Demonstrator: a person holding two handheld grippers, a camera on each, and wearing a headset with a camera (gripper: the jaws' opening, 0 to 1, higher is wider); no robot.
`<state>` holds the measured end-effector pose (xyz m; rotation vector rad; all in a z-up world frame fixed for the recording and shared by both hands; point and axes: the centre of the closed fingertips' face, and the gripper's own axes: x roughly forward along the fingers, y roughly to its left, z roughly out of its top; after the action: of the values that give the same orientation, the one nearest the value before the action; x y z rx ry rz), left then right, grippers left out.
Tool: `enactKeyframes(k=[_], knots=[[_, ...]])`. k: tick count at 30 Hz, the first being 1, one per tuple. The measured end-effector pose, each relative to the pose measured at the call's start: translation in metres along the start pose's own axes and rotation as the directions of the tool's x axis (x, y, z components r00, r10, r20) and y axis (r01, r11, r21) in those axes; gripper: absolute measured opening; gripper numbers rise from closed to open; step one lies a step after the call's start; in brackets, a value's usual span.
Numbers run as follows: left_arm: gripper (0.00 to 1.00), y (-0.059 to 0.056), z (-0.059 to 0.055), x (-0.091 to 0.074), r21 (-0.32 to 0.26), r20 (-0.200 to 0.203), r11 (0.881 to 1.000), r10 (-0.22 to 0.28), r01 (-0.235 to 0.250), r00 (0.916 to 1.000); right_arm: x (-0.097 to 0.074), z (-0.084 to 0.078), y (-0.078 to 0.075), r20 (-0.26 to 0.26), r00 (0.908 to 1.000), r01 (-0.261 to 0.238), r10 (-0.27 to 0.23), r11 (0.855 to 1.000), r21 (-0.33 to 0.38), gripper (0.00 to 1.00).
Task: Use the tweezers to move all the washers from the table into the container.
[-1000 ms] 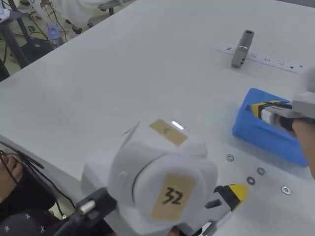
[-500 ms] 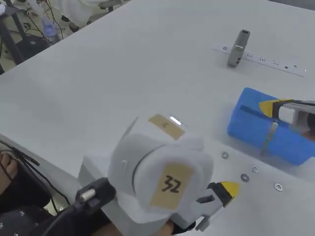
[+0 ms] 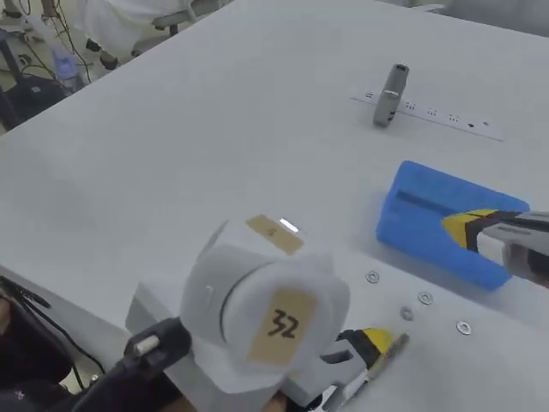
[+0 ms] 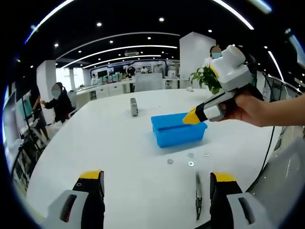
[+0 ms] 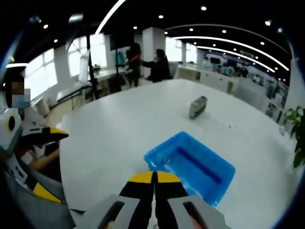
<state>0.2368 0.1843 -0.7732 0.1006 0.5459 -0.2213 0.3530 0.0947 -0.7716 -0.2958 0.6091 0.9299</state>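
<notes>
four washers point(image 3: 372, 277) beside blue container point(image 3: 437, 215)

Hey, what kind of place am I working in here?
Probably a big open-plan office or lab: a long white table with a power strip on it, curved ceiling light strips, and more desks further back.

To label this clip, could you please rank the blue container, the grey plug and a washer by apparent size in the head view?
1. blue container
2. grey plug, though it lies farther away
3. washer; all four look alike
</notes>
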Motion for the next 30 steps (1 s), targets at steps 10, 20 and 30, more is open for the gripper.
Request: enactKeyframes(k=[10,20,30], knots=[[0.57,-0.041,-0.036,0.005,0.107,-0.259,0.966,-0.203,0.237,0.9442,-0.031,-0.016,0.010,0.014,0.9998,0.016,-0.017,0.999,0.038,0.00],[0.24,-0.068,-0.072,0.017,0.023,-0.480,0.893,-0.384,0.449,0.7884,-0.062,-0.038,0.029,0.010,0.9999,0.009,-0.010,0.992,0.130,0.00],[0.04,-0.069,-0.086,0.027,0.057,-0.514,0.848,-0.429,0.528,0.7433,-0.073,-0.062,0.049,-0.017,0.9995,-0.023,0.028,0.970,0.240,0.00]])
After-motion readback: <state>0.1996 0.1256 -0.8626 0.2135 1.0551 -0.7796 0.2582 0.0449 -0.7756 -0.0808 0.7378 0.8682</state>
